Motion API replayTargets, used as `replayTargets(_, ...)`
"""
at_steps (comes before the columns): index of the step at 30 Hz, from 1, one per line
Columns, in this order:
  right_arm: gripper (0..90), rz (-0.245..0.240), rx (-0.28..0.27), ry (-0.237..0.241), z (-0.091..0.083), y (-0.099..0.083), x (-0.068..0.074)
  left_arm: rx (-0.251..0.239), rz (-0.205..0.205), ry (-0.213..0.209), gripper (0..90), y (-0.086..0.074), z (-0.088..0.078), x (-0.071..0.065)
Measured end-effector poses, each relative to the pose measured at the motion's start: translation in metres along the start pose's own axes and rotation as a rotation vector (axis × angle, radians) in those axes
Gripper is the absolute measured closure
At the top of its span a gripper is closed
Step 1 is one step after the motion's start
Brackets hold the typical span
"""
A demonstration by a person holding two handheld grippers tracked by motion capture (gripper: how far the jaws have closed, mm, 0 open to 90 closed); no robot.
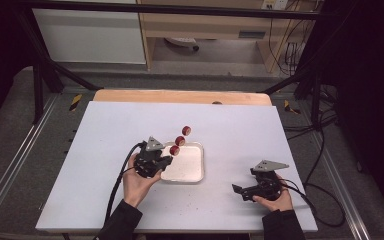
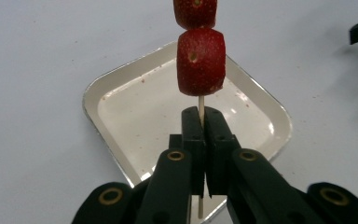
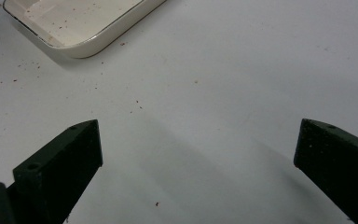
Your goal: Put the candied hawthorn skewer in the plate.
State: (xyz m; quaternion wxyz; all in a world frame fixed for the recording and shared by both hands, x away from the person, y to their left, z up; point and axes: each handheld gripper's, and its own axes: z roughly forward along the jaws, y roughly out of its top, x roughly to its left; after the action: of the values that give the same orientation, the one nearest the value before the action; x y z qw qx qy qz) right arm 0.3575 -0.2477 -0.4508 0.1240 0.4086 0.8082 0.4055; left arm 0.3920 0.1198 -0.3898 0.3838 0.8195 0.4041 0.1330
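Observation:
A thin wooden skewer point(image 2: 201, 105) carries three red strawberry pieces point(image 1: 180, 140); in the left gripper view two of them point(image 2: 200, 60) rise just past the jaws. My left gripper point(image 2: 200, 122) is shut on the bare lower end of the skewer and holds it above the white square tray point(image 2: 121, 107), at the tray's left edge point(image 1: 200, 176) in the high view. My right gripper point(image 1: 239, 191) rests low on the table to the right of the tray, jaws wide apart with nothing between them point(image 3: 196, 154). A corner of the tray point(image 3: 81, 44) lies ahead of it.
The white tabletop point(image 1: 240, 130) is speckled with small red crumbs near the tray. A wooden board edge point(image 1: 180, 96) runs along the table's far side. Black cables point(image 1: 117, 182) trail from both grippers toward the person. Metal frame rails flank the table.

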Motion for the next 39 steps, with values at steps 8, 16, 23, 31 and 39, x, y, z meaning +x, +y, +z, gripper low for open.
replayTargets(8, 1.7, 0.005, 0.006, 0.005, 0.0, -0.001, 0.0, 0.087, 0.003, 0.03, 88.2, 0.0, 0.022, 0.002)
replayTargets(16, 1.7, 0.008, 0.006, 0.004, 0.0, -0.001, 0.0, 0.14, 0.004, 0.034, 88.2, -0.006, 0.031, -0.001)
replayTargets(23, 1.7, 0.01, 0.009, 0.002, 0.001, -0.001, 0.0, 0.189, 0.027, 0.061, 88.1, -0.009, 0.038, -0.004)
replayTargets(31, 1.7, 0.009, 0.015, -0.002, 0.002, -0.001, 0.0, 0.229, 0.031, 0.074, 88.1, -0.011, 0.041, -0.007)
replayTargets(39, 1.8, 0.012, 0.018, -0.003, 0.002, -0.002, 0.0, 0.268, 0.037, 0.07, 87.8, -0.011, 0.047, -0.008)
